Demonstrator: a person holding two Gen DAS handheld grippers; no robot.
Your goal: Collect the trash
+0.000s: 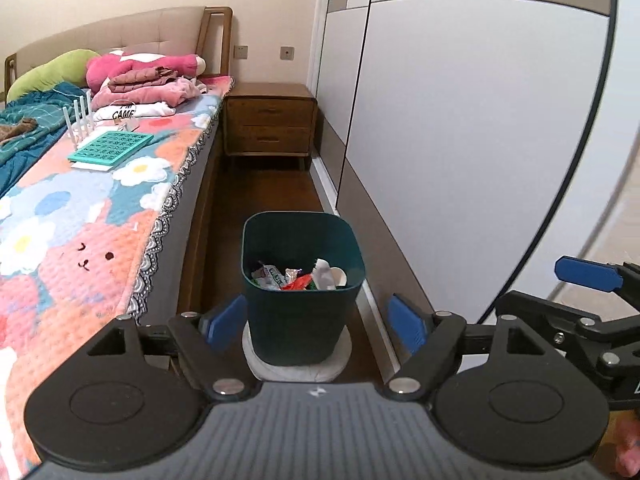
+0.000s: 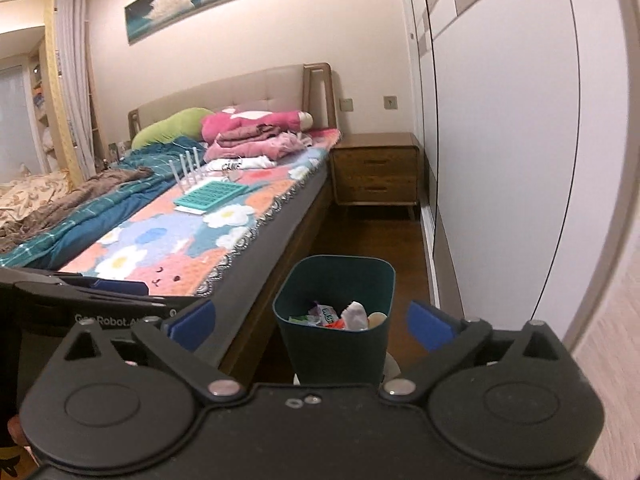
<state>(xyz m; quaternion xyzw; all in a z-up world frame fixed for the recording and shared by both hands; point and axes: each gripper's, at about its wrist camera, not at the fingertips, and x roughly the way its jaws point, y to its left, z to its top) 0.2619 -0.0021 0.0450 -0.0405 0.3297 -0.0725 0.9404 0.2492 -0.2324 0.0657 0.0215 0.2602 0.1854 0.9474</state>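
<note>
1. Dark teal plastic waste bin with rounded square mouth [image 1: 302,292] stands on the brown wooden floor [image 1: 272,188], in the narrow aisle between the bed with the flowered quilt [image 1: 100,216] on the left and the pale sliding wardrobe doors [image 1: 460,140] on the right; it rests on a flat round white pad [image 1: 296,368].
2. Inside, crumpled wrappers and a small white cup [image 1: 304,276] lie low in the bin, well below the rim; light, soft, rustling stuff by the look of it.
3. Left gripper [image 1: 316,320] is released, blue pads spread wide to either side of the bin, touching nothing; right gripper [image 2: 312,320] is likewise spread and empty, the bin framed between its fingers.
4. Handling, as a judgement: the bin should be light and fairly stiff, its smooth tapered wall likely slippery; squeezing the body could let it slide down and out.
5. Best hold looks to be the rim, one pad inside and one outside the near wall; the far wall is harder to reach.
6. Risk: a one-sided pinch could tip it and spill the wrappers; the pad beneath may shift.
</note>
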